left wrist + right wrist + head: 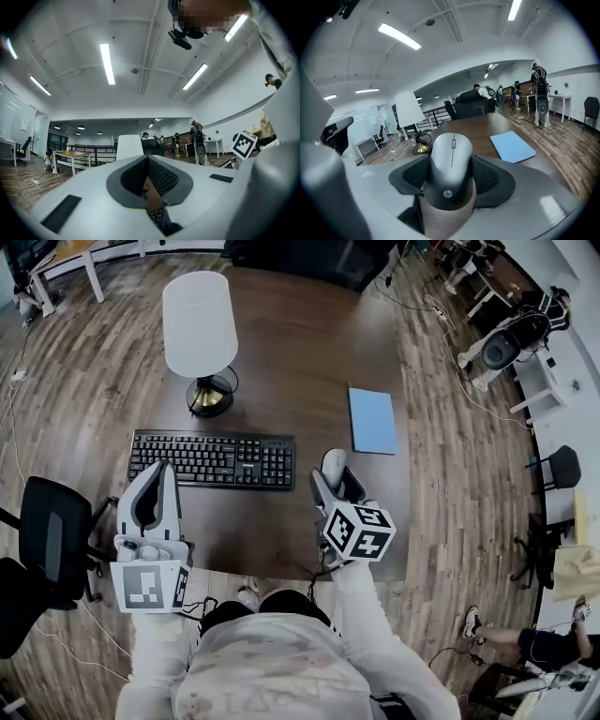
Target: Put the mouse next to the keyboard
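Observation:
The grey mouse (pixel 333 464) lies just right of the black keyboard (pixel 211 458) on the dark brown table (pixel 309 343). My right gripper (pixel 334 480) is shut on the mouse. In the right gripper view the mouse (pixel 451 168) fills the gap, and both black pads (pixel 490 178) press its sides. My left gripper (pixel 157 486) hovers at the keyboard's front left corner. Its jaws are shut and hold nothing. In the left gripper view (pixel 148 180) a strip of keyboard keys (pixel 157 218) shows through the narrow slit below the pads.
A white-shaded lamp (pixel 199 334) with a brass base stands behind the keyboard. A blue notebook (pixel 372 420) lies at the table's right side. A black office chair (pixel 52 540) stands left of me. People and desks are far off across the room.

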Demonstrator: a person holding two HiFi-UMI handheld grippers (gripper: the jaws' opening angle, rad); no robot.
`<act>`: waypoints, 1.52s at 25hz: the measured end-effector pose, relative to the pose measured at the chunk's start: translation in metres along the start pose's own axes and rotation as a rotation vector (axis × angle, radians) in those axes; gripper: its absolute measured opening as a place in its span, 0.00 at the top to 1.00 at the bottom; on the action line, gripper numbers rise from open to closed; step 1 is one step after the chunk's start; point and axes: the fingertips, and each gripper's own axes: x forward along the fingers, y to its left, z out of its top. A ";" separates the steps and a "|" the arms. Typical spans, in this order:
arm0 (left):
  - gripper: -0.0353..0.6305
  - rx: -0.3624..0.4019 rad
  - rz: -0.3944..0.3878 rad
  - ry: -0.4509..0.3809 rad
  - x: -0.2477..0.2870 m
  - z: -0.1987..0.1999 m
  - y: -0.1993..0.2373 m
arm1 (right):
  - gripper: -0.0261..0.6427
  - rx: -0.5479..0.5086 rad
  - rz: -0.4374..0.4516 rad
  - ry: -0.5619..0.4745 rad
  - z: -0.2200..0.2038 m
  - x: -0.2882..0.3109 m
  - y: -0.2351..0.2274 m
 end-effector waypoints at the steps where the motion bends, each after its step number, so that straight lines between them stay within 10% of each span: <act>1: 0.94 -0.001 0.005 0.006 0.002 -0.003 0.002 | 0.51 0.003 -0.003 0.015 -0.004 0.006 -0.003; 38: 0.94 0.000 0.126 0.096 0.010 -0.032 0.041 | 0.51 -0.025 -0.202 0.426 -0.101 0.109 -0.072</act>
